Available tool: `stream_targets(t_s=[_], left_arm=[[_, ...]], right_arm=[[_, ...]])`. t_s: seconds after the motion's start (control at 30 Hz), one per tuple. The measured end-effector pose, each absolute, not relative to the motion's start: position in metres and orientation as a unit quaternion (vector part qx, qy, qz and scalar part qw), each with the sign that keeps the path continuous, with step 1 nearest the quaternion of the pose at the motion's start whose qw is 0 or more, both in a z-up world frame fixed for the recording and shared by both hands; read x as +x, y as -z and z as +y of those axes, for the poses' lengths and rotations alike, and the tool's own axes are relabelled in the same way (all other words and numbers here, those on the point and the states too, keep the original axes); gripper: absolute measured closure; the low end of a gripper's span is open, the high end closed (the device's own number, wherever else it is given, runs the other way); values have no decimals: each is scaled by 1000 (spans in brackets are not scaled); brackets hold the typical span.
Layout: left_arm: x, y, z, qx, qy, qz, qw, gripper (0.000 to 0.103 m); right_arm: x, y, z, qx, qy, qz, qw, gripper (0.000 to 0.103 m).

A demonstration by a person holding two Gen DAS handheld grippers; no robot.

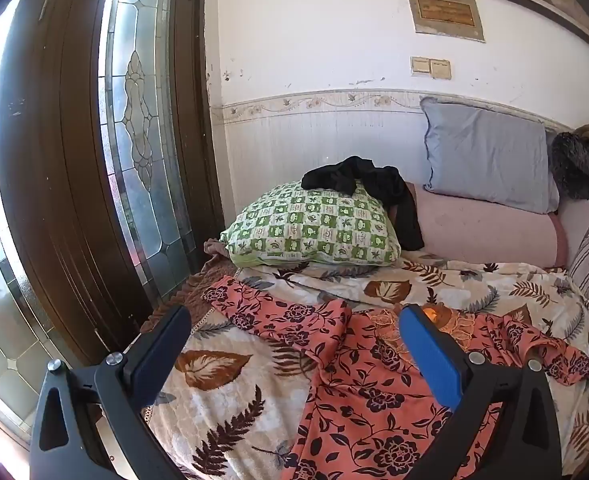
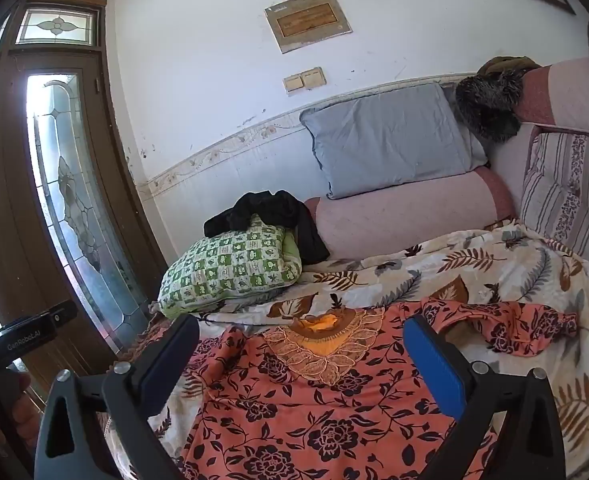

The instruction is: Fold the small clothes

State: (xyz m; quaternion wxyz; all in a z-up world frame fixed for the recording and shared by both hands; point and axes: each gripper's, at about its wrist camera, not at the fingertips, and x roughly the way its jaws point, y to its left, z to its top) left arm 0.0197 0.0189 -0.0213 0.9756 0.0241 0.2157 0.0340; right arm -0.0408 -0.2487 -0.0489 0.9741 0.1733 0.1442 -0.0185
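I saw the coral floral garment (image 2: pixel 322 412) lying spread on the leaf-print blanket (image 2: pixel 494 264), its embroidered neckline (image 2: pixel 322 352) pointing toward the green checkered pillow (image 2: pixel 230 268). Above the garment my left gripper (image 1: pixel 294 344) and right gripper (image 2: pixel 302 352) had jaws spread wide, holding nothing. A black cloth (image 2: pixel 270 212) lay on that pillow.

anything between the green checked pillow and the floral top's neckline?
Only bare leaf-print blanket between green pillow and floral top; right wrist view.
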Motion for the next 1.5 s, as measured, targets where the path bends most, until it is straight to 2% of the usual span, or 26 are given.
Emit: stream_targets(t_s=[0.4,0.73,1.2,1.5], left_arm=[[4,20,12,28,-21,211,977,0],[16,29,3,32,-12,223,974,0],[2,64,4,33,9,278,960,0],[3,63,-4,36,18,274,961,0]], right_arm=[[-65,38,-248,161,26,129,978,0],[-52,48,-258,165,34,140,976,0],[-58,79,-243,152,39,217,963,0],[-64,72,-256,155,60,214,963,0]])
